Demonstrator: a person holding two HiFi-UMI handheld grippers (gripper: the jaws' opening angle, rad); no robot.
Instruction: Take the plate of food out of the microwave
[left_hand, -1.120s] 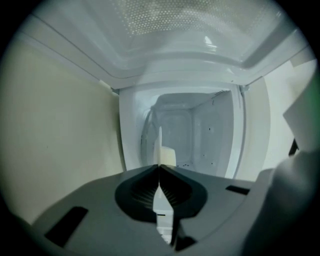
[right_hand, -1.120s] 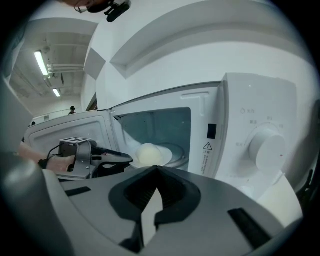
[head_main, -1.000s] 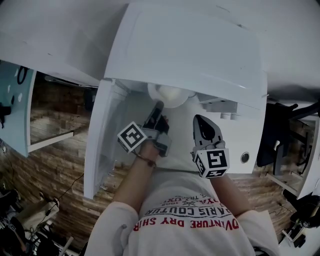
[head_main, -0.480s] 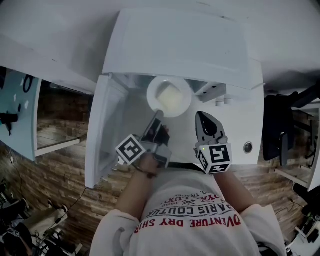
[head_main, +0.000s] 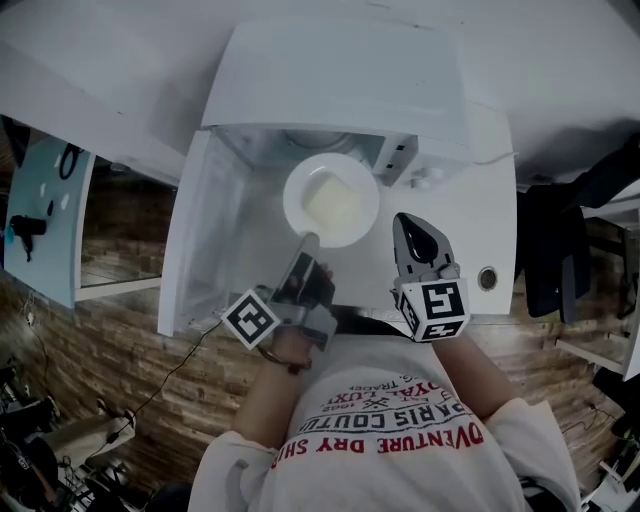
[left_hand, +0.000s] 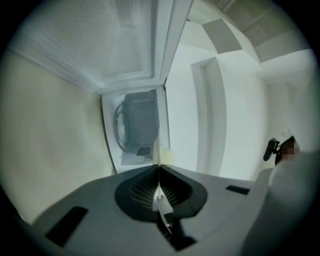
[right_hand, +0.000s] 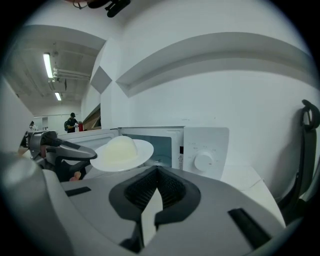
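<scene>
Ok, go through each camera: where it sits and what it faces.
Head view: on the head, looking steeply down at the open microwave; shirt and arms show.
Left gripper view: on the left hand-held gripper, looking along jaws shut on the plate rim.
Right gripper view: on the right hand-held gripper, facing the microwave's dial.
Shared: head and right gripper views both show the plate.
</scene>
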